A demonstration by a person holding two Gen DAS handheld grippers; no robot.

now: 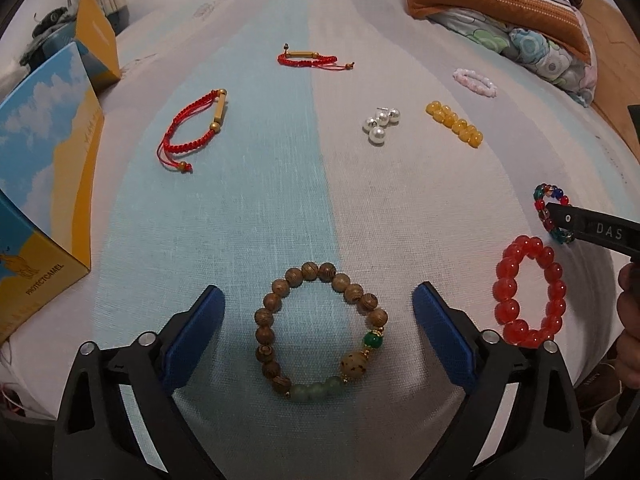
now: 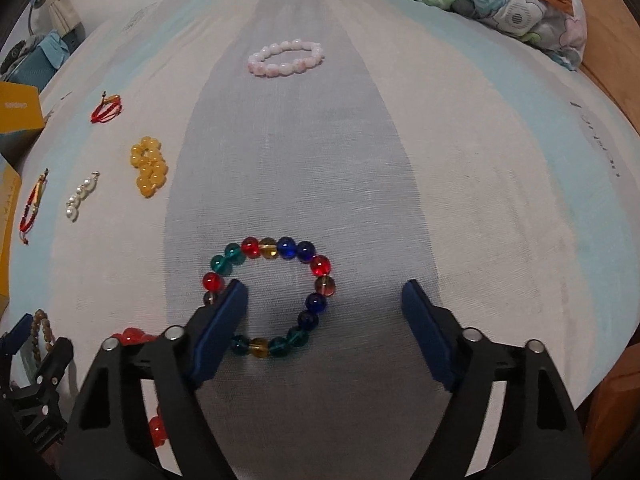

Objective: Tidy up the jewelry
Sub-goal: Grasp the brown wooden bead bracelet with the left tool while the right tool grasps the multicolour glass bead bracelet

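My left gripper (image 1: pixel 318 312) is open over a wooden bead bracelet (image 1: pixel 320 332) with green beads, which lies between its fingers on the bed sheet. My right gripper (image 2: pixel 324 300) is open over a multicolour glass bead bracelet (image 2: pixel 272 296); its left finger overlaps the bracelet's left side. A red bead bracelet (image 1: pixel 530 290) lies right of the wooden one. Two red cord bracelets (image 1: pixel 192 130) (image 1: pixel 314 58), pearls (image 1: pixel 380 122), a yellow bead bracelet (image 1: pixel 454 122) and a pink bead bracelet (image 2: pixel 286 58) lie farther out.
The striped sheet (image 1: pixel 280 200) covers a bed. A blue and yellow box (image 1: pixel 44 184) stands at the left, with a second yellow box (image 1: pixel 98 44) behind it. Folded bedding (image 1: pixel 520 12) is piled at the far right. The bed's wooden edge (image 2: pixel 612 52) runs along the right.
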